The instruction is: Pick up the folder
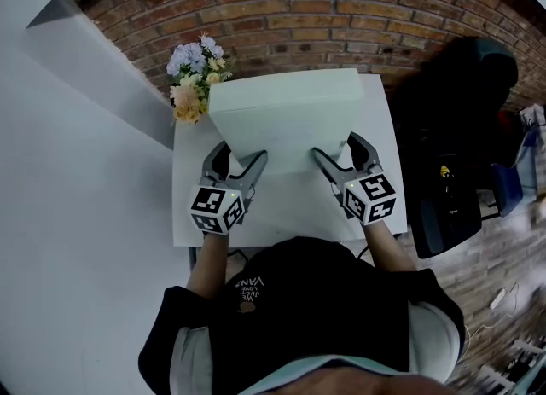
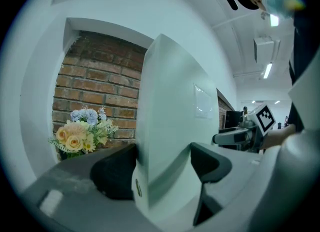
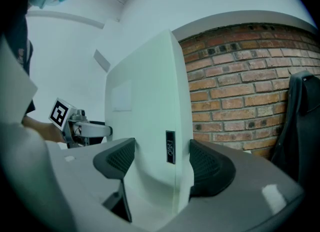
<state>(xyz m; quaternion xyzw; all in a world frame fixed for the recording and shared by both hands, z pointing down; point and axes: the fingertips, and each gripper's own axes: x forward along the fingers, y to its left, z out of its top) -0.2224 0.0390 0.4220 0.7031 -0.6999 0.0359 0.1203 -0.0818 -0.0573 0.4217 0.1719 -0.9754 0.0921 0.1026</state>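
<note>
The folder (image 1: 281, 116) is a thick white file with a small dark label on its spine (image 3: 170, 147). Both grippers hold it by its near edge over the white table (image 1: 382, 176). My left gripper (image 1: 239, 156) is shut on its left corner, and in the left gripper view the folder (image 2: 170, 136) fills the gap between the dark pads (image 2: 117, 171). My right gripper (image 1: 336, 148) is shut on the right corner, with the folder (image 3: 147, 121) pressed between the ribbed pads (image 3: 210, 168). Each gripper view shows the other gripper beyond the folder.
A bunch of pale flowers (image 1: 192, 78) stands at the table's far left corner, close to the folder. A brick wall (image 1: 341, 9) runs behind. A dark chair with a black jacket (image 1: 456, 154) stands to the right of the table. A white wall lies to the left.
</note>
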